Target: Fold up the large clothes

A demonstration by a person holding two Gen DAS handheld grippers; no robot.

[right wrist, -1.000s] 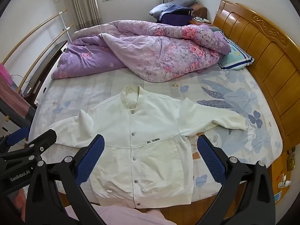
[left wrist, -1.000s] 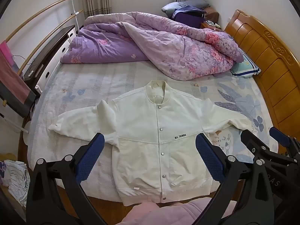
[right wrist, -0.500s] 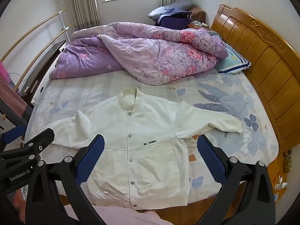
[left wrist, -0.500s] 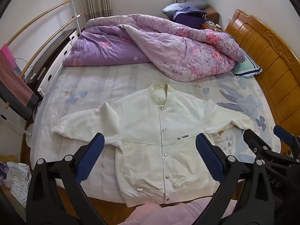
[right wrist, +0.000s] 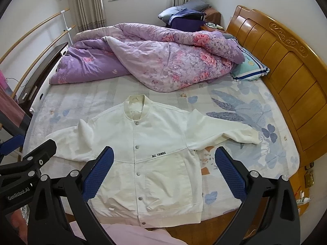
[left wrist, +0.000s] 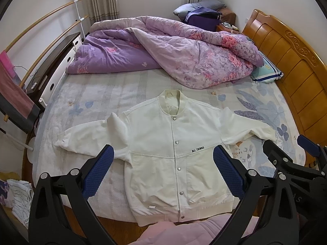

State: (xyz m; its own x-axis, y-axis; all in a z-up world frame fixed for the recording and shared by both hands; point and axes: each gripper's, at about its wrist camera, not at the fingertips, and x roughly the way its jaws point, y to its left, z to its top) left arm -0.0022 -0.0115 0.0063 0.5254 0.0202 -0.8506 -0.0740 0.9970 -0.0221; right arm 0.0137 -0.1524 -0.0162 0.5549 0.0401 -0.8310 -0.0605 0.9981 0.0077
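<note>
I'm hovering over the white jacket [left wrist: 175, 143], spread front-up on the bed [left wrist: 85, 94], hem toward me. Both the left gripper [left wrist: 162, 172] and right gripper [right wrist: 163, 173] gape wide, empty. Looks soft, floppy; I'd pinch the sleeve cuffs.

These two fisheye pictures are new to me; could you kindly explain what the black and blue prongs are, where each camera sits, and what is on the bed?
A person holds a two-finger gripper in each hand, and a camera on each looks forward along its fingers. The prongs are those fingers with blue pads. One picture is from the left gripper, the other from the right gripper. Both are open and hold nothing. Each picture also catches the other gripper at its edge. On the bed a white snap-button jacket lies flat, front up, sleeves spread. Behind it are a bunched purple floral quilt and a striped pillow by the wooden headboard.
</note>
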